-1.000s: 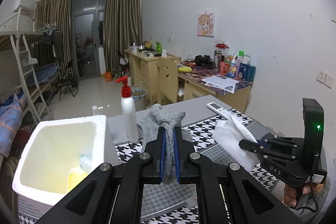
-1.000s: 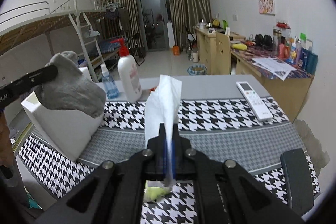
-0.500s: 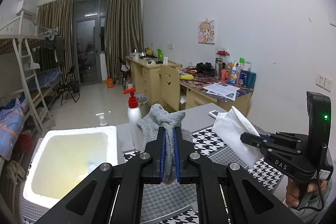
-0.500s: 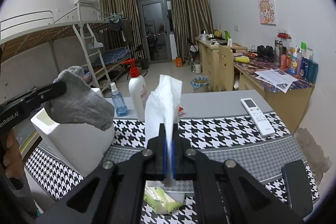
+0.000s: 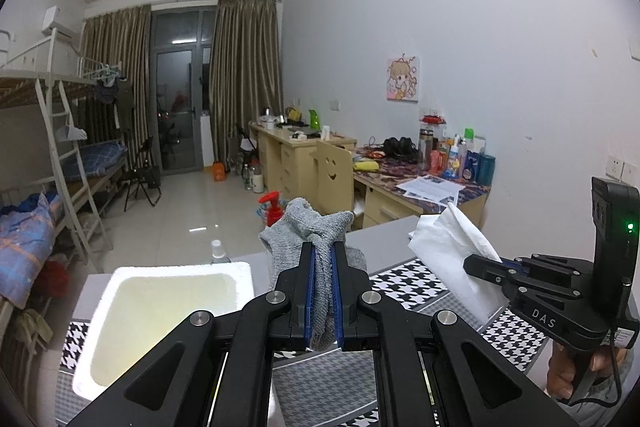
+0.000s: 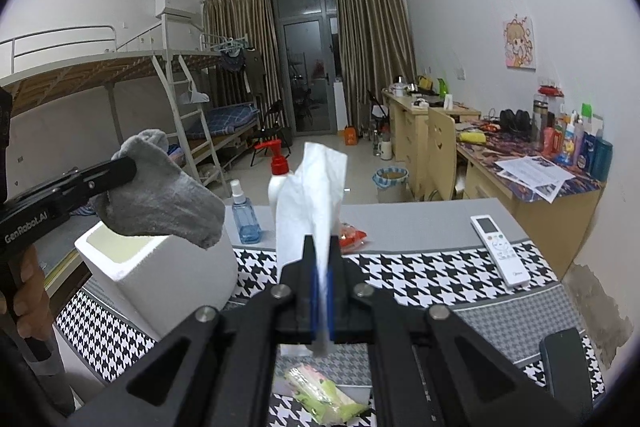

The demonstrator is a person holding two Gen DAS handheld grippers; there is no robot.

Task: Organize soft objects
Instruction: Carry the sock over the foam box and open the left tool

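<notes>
My left gripper (image 5: 321, 251) is shut on a grey sock (image 5: 308, 227) and holds it in the air, just right of the open white foam box (image 5: 100, 311). In the right wrist view the sock (image 6: 160, 195) hangs over the box's (image 6: 160, 275) near rim. My right gripper (image 6: 322, 247) is shut on a white tissue (image 6: 312, 195) that stands up above the table. The tissue (image 5: 452, 247) and right gripper (image 5: 476, 263) also show at the right of the left wrist view.
On the houndstooth table cloth (image 6: 420, 267) lie a white remote (image 6: 500, 251), a red snack packet (image 6: 350, 233) and a green tissue pack (image 6: 324, 395). A red-topped pump bottle (image 6: 278, 183) and a blue spray bottle (image 6: 244, 215) stand behind the box.
Both grippers have risen with their loads. The sock has moved higher above the box, and the table sits lower in both views.
</notes>
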